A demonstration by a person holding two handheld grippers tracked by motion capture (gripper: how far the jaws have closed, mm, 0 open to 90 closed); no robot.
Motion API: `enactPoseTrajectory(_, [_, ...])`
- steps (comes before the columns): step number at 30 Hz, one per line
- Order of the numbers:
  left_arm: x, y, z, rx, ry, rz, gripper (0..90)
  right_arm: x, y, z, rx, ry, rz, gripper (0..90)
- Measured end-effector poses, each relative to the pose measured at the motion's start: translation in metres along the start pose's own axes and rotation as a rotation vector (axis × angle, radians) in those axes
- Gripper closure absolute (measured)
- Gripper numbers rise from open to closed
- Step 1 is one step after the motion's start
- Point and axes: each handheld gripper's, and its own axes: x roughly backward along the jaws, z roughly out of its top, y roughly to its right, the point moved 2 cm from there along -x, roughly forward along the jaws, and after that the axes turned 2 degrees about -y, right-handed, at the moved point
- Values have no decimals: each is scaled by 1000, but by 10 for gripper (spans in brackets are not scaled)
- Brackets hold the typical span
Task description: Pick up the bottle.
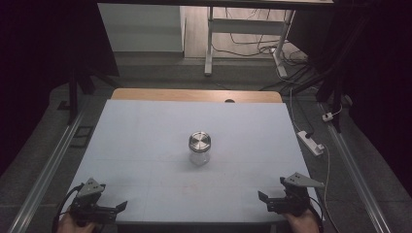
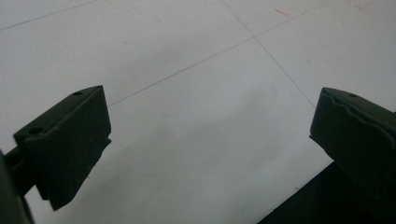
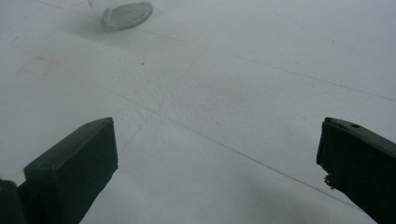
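Overhead, a lidded glass jar stands mid-tabletop, well apart from the left hand-held gripper and right hand-held gripper at the near corners. Left gripper view: jaws wide, empty. Right gripper view: jaws wide, empty, jar's base far ahead.

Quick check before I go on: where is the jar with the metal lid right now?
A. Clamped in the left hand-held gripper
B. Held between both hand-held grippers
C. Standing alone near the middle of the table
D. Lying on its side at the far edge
C: the jar stands upright mid-table, while the left hand-held gripper and right hand-held gripper sit open at the near edge.
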Motion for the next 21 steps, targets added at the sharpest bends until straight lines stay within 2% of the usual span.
enactPoseTrajectory(13, [0, 0, 0, 2, 0, -7, 0, -2, -2, 0, 26, -30, 41, 0])
enactPoseTrajectory(21, [0, -2, 0, 15, -5, -11, 0, -3, -1, 0, 15, -34, 50, 0])
